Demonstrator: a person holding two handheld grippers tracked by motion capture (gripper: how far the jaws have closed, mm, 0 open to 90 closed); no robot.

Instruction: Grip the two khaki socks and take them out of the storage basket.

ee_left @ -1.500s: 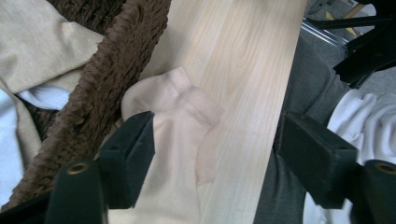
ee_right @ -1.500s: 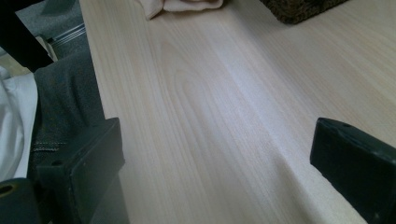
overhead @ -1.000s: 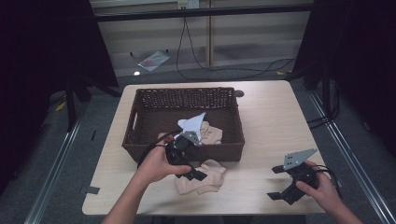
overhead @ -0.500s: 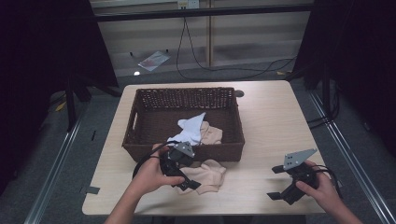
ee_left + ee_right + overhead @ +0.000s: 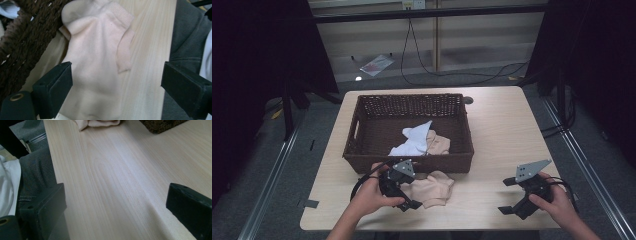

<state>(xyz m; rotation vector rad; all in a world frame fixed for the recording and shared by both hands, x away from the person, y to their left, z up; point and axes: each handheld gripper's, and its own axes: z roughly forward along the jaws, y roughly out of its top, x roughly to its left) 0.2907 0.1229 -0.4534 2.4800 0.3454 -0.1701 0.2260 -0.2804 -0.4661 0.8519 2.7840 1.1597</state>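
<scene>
Left gripper lowered over sock, basket beside

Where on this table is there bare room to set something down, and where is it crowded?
Free: the wide strip of table between the wicker basket and the right edge, and the front stretch between the peach sock and the right gripper. A narrower strip runs left of the basket. Crowded: the front left, where the left gripper is at the sock against the basket's front wall.

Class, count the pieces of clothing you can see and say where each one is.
3: a white garment and a beige one in the basket, and a beige sock on the table before it. More may be hidden underneath.
</scene>
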